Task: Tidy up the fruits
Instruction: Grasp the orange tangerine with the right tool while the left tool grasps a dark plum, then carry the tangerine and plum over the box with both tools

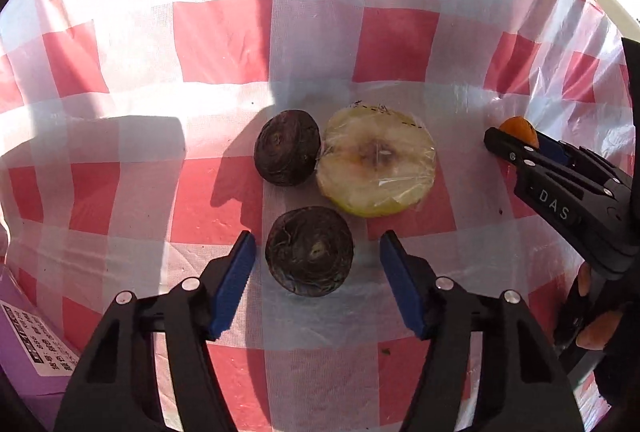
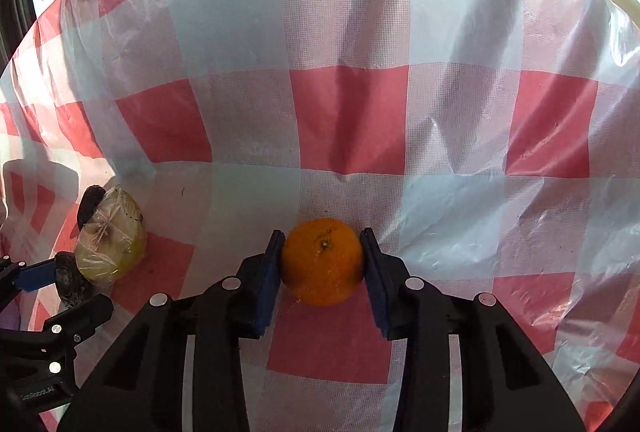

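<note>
While the checked cloth [image 1: 224,39] runs past every frame edge, the wrapped pale fruit half [image 1: 376,167] touches one dark fruit [image 1: 287,147]. Left gripper [image 1: 316,256] gapes wide around another dark fruit [image 1: 309,251]; right gripper [image 2: 322,262] clamps the orange [image 2: 322,260], mostly hidden in the left view.

Strong sunlight falls on the checked cloth [image 1: 224,39] from the far right, washing its far part near white in the left wrist view. Hard dark shadows stretch left of the two dark fruits [image 1: 287,147]. The plastic cloth shows glare on its creases. Fisheye bending curves the edges; corners are black.
</note>
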A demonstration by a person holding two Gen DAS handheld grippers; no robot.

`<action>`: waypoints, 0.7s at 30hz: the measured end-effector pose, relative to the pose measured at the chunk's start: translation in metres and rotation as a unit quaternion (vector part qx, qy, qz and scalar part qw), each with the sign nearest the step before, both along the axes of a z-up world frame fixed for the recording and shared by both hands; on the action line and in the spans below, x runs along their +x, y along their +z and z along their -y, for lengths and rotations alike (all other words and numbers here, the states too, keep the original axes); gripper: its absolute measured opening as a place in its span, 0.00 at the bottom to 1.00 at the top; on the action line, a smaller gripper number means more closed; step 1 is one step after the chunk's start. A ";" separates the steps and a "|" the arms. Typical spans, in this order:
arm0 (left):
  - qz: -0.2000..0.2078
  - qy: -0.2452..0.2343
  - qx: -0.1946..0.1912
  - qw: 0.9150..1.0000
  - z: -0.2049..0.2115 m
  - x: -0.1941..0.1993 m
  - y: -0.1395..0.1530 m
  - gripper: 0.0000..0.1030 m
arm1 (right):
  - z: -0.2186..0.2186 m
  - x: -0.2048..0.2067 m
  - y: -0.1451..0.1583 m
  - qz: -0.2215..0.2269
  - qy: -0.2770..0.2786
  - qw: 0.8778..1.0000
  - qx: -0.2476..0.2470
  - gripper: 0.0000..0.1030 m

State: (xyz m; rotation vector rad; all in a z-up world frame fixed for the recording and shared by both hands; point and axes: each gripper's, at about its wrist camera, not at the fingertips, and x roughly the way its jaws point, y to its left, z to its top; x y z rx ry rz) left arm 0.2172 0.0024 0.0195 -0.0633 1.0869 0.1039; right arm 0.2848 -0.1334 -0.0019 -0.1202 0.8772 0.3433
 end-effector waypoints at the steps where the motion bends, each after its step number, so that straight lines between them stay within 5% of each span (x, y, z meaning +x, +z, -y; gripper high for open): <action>1: 0.000 -0.003 0.006 1.000 0.001 0.000 0.001 0.40 | -0.001 0.003 -0.002 0.000 0.000 1.000 0.000 0.38; 11: -0.003 -0.005 -0.041 0.999 0.009 -0.067 0.023 0.38 | 0.035 -0.001 0.004 -0.035 0.001 0.996 0.081 0.37; 14: -0.004 -0.018 -0.054 0.998 0.018 -0.107 0.028 0.38 | 0.056 -0.022 0.004 -0.066 -0.009 0.988 0.136 0.37; 21: -0.033 -0.057 -0.065 0.996 0.032 -0.165 0.018 0.38 | 0.078 -0.092 0.006 -0.104 -0.029 0.981 0.161 0.37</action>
